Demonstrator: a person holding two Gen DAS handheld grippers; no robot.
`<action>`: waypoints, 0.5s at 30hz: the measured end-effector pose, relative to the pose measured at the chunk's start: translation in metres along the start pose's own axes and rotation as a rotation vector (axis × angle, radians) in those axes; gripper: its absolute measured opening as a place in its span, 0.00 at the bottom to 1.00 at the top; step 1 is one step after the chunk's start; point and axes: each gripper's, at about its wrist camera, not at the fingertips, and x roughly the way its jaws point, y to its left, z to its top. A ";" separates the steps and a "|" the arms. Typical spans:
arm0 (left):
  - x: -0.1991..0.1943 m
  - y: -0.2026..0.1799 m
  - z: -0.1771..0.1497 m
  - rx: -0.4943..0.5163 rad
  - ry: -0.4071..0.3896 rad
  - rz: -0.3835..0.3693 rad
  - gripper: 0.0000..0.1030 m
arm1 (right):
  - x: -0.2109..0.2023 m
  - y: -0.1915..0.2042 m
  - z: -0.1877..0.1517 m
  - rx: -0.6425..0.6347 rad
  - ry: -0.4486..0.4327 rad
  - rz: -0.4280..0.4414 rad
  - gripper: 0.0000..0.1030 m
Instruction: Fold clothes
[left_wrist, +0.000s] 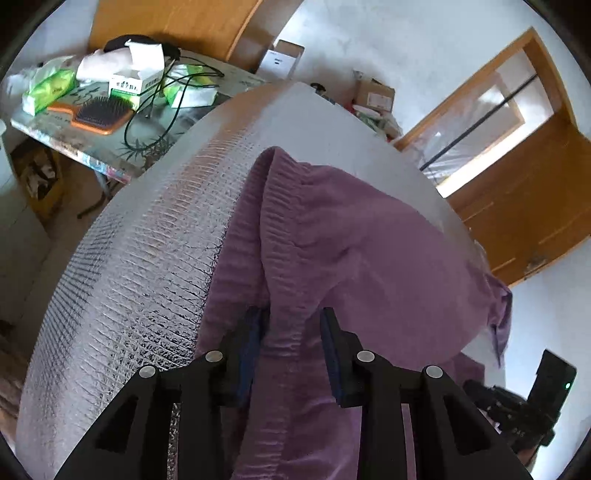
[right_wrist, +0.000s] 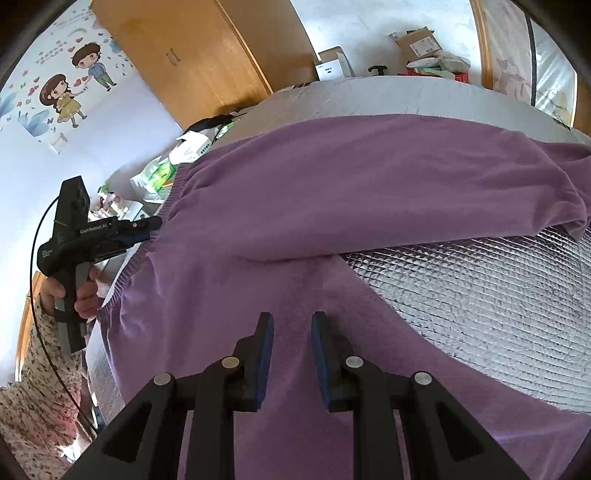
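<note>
Purple trousers (right_wrist: 332, 192) lie on a silver quilted table (right_wrist: 480, 295), one leg folded across the far side, the other (right_wrist: 295, 295) running toward me. In the left wrist view my left gripper (left_wrist: 291, 325) is open with its jaws on either side of the ribbed waistband (left_wrist: 280, 258), the fabric between them. From the right wrist view the left gripper (right_wrist: 147, 229) sits at the waistband edge. My right gripper (right_wrist: 291, 325) is open, its jaws apart just above the near trouser leg, holding nothing.
A side table (left_wrist: 59, 133) holds a hairbrush (left_wrist: 99, 114), tissue packs (left_wrist: 48, 88), boxes and cables. Wooden doors (left_wrist: 535, 206) and a wardrobe (right_wrist: 192, 55) stand behind. Cardboard boxes (right_wrist: 417, 44) sit past the far edge. The person's hand (right_wrist: 85, 299) holds the left gripper.
</note>
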 end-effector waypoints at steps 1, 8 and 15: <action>0.001 0.000 0.001 -0.002 -0.001 -0.004 0.31 | 0.001 0.000 0.000 0.003 0.002 0.001 0.21; -0.013 0.001 0.002 -0.031 -0.041 -0.014 0.03 | 0.002 0.002 -0.001 0.014 -0.014 0.007 0.21; -0.053 0.001 0.007 -0.049 -0.180 -0.006 0.03 | -0.010 0.005 0.001 0.012 -0.072 0.010 0.21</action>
